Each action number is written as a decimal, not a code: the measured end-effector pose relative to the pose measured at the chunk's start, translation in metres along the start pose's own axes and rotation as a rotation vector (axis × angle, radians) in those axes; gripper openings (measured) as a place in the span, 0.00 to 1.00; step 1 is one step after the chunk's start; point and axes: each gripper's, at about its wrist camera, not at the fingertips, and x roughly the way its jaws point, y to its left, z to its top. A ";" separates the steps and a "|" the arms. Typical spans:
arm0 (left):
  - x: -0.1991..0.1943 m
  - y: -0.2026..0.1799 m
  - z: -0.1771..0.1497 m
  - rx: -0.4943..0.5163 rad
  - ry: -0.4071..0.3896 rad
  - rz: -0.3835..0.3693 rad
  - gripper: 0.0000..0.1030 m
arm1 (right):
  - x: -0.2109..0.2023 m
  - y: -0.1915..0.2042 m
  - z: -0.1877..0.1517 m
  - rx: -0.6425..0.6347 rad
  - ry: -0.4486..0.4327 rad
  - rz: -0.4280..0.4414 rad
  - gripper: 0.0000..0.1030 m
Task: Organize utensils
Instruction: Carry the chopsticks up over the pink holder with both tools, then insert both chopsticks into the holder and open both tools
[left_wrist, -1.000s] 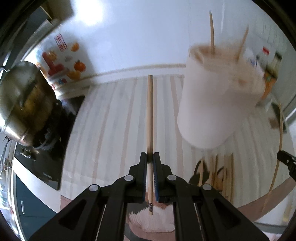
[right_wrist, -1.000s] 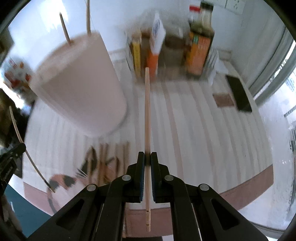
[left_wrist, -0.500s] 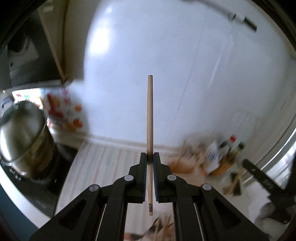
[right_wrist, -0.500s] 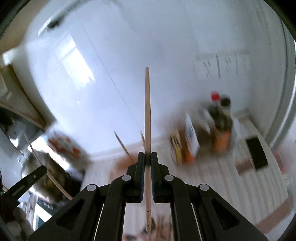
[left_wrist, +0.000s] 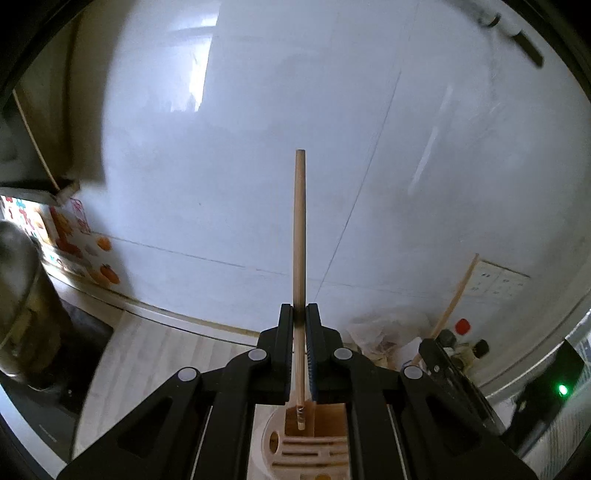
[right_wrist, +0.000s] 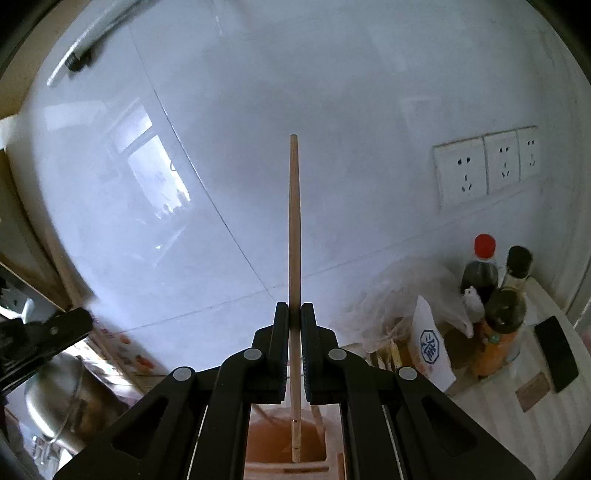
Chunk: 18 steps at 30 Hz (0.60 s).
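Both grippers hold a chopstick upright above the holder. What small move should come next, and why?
Probably lower both. The left gripper and right gripper each clamp a chopstick whose lower end hangs just above the holder's open compartment, not yet inside.

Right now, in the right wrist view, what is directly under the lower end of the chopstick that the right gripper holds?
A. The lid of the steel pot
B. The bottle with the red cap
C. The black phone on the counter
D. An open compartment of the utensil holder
D: the right gripper is shut on the chopstick, and its lower end hangs over the open compartment of the utensil holder, far from the other things.
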 end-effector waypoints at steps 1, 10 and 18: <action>0.005 0.000 -0.002 0.000 0.005 0.003 0.04 | 0.006 -0.001 -0.003 -0.003 -0.001 -0.001 0.06; 0.049 -0.002 -0.027 0.006 0.107 0.002 0.04 | 0.021 -0.010 -0.023 -0.035 0.019 -0.009 0.06; 0.030 -0.009 -0.034 0.090 0.158 -0.006 0.09 | 0.019 -0.006 -0.025 -0.105 0.149 0.010 0.10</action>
